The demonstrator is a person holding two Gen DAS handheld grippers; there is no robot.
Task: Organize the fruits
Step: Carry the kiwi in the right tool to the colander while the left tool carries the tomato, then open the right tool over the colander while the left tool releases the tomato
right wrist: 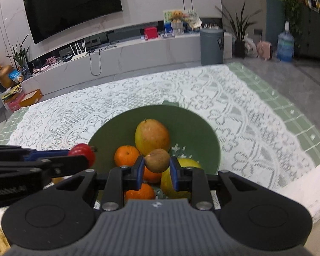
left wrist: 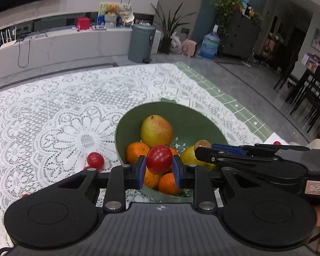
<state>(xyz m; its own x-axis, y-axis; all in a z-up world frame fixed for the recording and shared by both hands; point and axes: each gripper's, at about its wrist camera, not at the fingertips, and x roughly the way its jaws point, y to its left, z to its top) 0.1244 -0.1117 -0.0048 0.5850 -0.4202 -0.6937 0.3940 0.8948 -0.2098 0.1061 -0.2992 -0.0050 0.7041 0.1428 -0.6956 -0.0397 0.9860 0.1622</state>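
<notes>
Left hand-held gripper (left wrist: pixel 159 166) clamped on red tomato (left wrist: pixel 159 159) — right hand-held gripper (right wrist: pixel 157 169) on brown fruit (right wrist: pixel 157 160), over green bowl (right wrist: pixel 204 128)

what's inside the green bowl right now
In the bowl: a mango, oranges and a yellow fruit. The grippers and their fruit hide the near part.

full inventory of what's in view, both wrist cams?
green bowl: 1, on lace tablecloth
pear: 1, yellow-red, far in bowl
oranges: at least 3, in bowl
yellow fruit: 1, right side of bowl
loose red tomato: 1 whole, on cloth left of bowl; red bits nearby
held red tomato: 1, in left hand-held gripper
brown round fruit: 1, in right hand-held gripper
grey bin: 1, on floor
</notes>
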